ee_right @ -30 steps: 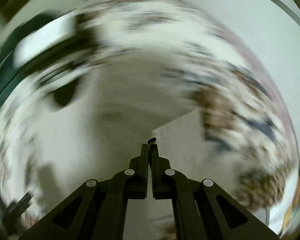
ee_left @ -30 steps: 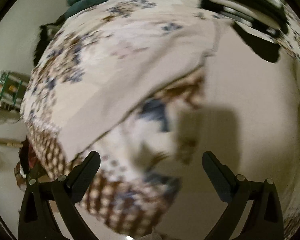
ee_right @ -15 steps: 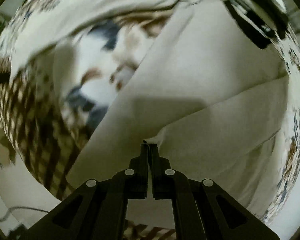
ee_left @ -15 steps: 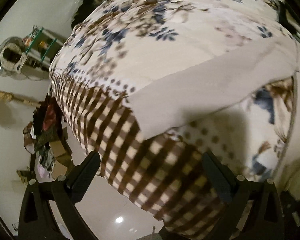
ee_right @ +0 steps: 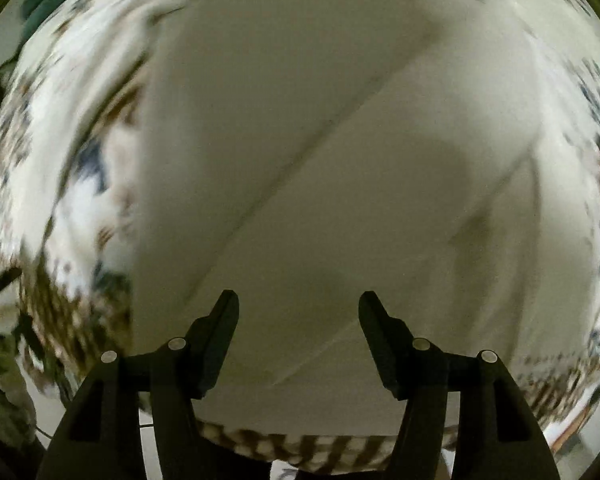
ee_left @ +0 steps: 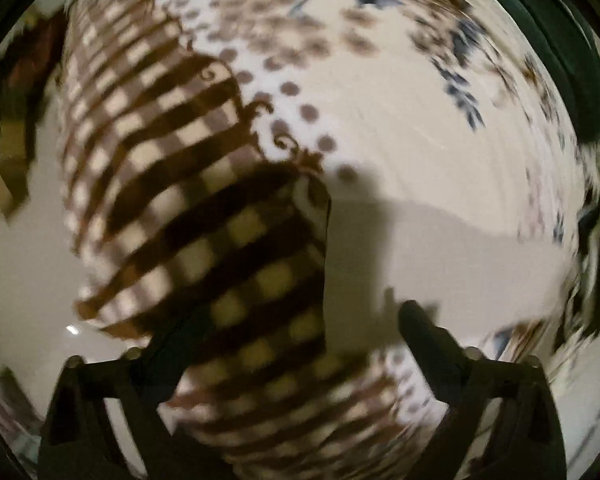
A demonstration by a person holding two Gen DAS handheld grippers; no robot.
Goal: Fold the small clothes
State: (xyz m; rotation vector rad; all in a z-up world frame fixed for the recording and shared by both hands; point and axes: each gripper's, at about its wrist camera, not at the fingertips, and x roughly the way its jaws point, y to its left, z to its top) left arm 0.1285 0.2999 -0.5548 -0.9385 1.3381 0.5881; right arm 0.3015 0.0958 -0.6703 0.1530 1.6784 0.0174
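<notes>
On the patterned bedspread [ee_left: 340, 92] lies a plain cream garment [ee_right: 340, 200], creased diagonally. Both the right tool [ee_right: 299, 300] and left tool [ee_left: 300, 320] gape apart, empty; only the left view shows brown checks.

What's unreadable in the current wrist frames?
- Left wrist: floral print of the bedspread is smeared by motion blur; clutter at the left edge is too blurred to identify.
- Left wrist: left finger of the left hand-held gripper merges with the dark checks in shadow.
- Right wrist: the cream garment fills the view beyond the open right hand-held gripper; its outline is cut off, so its type and fold progress can't be judged.
</notes>
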